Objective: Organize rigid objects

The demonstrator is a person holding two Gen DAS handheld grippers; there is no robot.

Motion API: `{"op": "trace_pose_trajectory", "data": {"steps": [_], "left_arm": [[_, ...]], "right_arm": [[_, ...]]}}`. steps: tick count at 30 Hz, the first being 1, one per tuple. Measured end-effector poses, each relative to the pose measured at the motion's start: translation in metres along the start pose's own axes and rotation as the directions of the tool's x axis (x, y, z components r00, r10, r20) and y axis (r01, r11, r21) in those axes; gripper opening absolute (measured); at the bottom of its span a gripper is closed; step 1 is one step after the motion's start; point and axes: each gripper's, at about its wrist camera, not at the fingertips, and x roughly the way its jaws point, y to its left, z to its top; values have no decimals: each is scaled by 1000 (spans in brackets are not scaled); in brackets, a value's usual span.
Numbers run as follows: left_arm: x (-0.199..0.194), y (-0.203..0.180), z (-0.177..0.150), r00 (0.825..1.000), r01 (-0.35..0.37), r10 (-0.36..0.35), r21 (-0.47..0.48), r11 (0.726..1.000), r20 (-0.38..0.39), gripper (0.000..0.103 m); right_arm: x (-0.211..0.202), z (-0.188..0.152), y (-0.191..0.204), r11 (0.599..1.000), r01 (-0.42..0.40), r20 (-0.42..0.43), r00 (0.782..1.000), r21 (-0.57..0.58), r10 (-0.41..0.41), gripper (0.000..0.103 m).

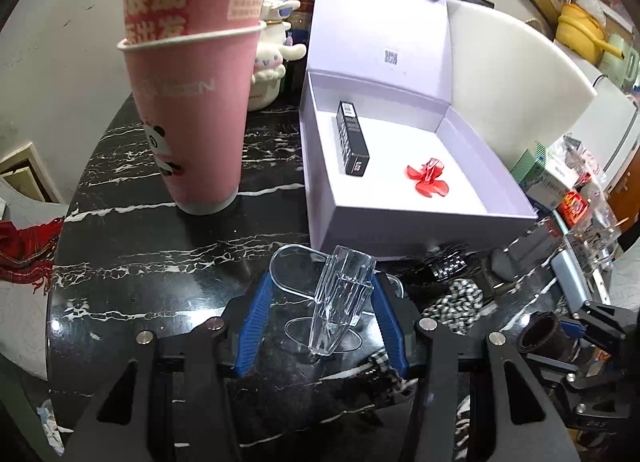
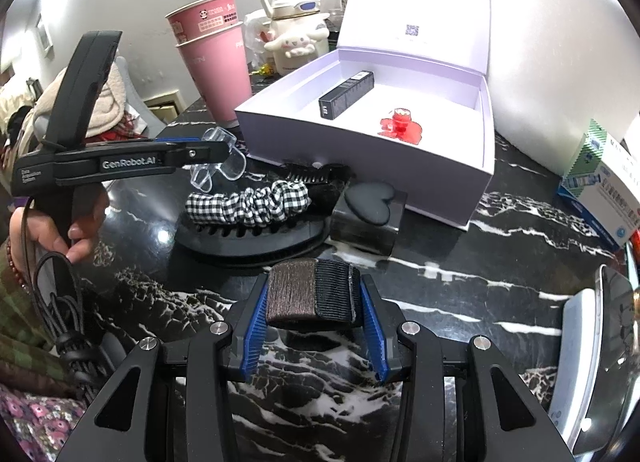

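An open lilac box (image 1: 400,230) (image 2: 360,166) stands on the black marble table; a black lipstick box (image 1: 353,137) (image 2: 347,94) and a red clip (image 1: 429,177) (image 2: 401,125) lie inside. My left gripper (image 1: 320,286) (image 2: 208,152) has its blue pads around a clear acrylic stand (image 1: 340,294) just above the table, in front of the box. My right gripper (image 2: 314,294) is shut on a brown and black band roll (image 2: 314,294), which also shows in the left wrist view (image 1: 542,332), low over the table.
Two stacked pink paper cups (image 1: 192,102) (image 2: 216,62) stand left of the box. A checked scrunchie (image 2: 248,202), a black comb base (image 2: 256,242), a dark block with a heart-shaped piece (image 2: 368,214), a plush-topped kettle (image 2: 294,34), medicine boxes (image 2: 600,190) and a phone (image 2: 580,362) crowd the table.
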Motion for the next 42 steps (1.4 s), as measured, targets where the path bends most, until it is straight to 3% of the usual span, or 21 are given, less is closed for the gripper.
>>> {"op": "trace_pose_trajectory", "data": {"steps": [21, 42], "left_arm": [[-64, -27, 37, 988, 3, -17, 88, 996, 152, 50], [-23, -47, 86, 991, 61, -77, 135, 989, 114, 50]], "right_arm": [[-23, 45, 8, 993, -2, 90, 996, -115, 12, 42], [-16, 105, -25, 988, 36, 143, 990, -148, -15, 42]]}}
